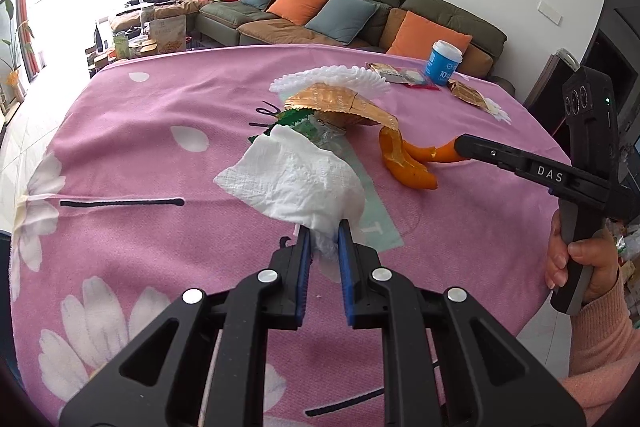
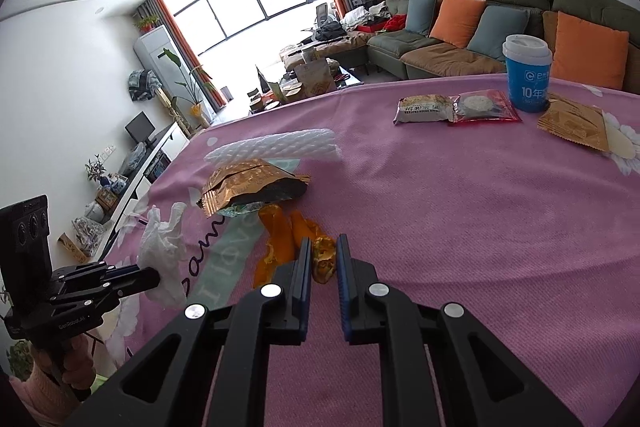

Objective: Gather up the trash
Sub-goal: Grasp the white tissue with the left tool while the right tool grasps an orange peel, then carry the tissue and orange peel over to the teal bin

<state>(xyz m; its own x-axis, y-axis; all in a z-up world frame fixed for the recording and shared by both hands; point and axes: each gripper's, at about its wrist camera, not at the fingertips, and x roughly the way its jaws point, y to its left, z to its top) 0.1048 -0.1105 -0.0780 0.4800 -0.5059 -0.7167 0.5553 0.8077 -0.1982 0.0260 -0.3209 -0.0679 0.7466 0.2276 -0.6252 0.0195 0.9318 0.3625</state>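
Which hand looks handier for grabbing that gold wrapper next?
Neither is free. The left tool grips the tissue, the right tool the orange peel; left probably sits nearer the gold wrapper.

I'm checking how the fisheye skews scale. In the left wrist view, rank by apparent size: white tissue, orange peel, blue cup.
1. white tissue, largest, though it is nearest the camera, clamped in the left gripper, so inflated.
2. orange peel, pinched by the right gripper.
3. blue cup, smallest, farthest away.

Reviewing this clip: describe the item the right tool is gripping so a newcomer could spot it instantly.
On the pink flowered tablecloth, look just in front of the crumpled gold wrapper. The orange peel lies there, one end pinched by the right tool. It is the only bright orange, curled fruit scrap among paper and foil.
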